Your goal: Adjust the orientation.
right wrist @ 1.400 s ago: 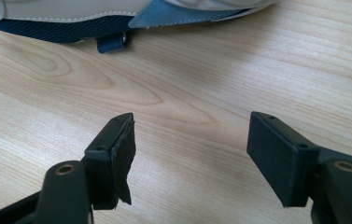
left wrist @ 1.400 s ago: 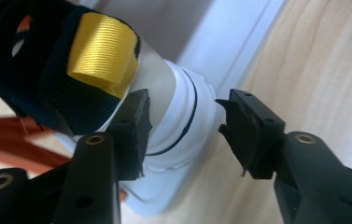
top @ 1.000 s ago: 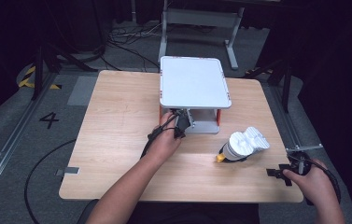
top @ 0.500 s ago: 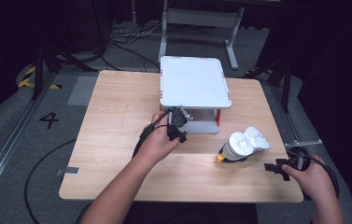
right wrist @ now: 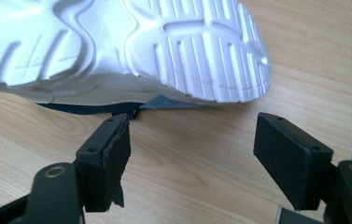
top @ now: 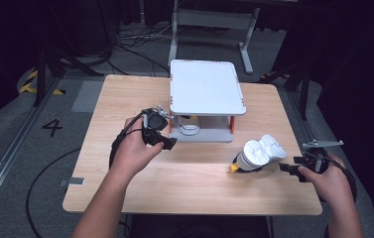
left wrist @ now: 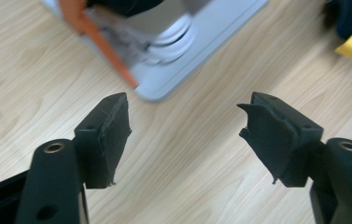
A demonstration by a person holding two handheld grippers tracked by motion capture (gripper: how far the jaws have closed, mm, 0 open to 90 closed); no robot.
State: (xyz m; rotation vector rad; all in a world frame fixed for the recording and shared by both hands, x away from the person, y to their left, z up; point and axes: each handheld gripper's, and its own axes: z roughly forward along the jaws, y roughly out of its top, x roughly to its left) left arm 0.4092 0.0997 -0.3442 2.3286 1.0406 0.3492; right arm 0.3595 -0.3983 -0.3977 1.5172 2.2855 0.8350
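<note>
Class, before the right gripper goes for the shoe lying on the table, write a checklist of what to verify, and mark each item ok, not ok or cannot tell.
1. Right gripper open with nothing between the jaws: ok.
2. Shoe straight ahead of it, on its side, sole facing it: ok.
3. Left gripper open, nothing held: ok.
4. Left gripper away from the shoe, near the shelf: ok.
5. Bare table around the shoe: ok.
6. Shoe inside the jaws' span: cannot tell.

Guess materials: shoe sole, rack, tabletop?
Shoe sole: likely moulded rubber or foam, matt white, grooved tread. Rack: probably plastic or painted metal shelves, smooth light grey, with orange posts. Tabletop: wood or wood-look laminate, pale grain, low sheen.
</note>
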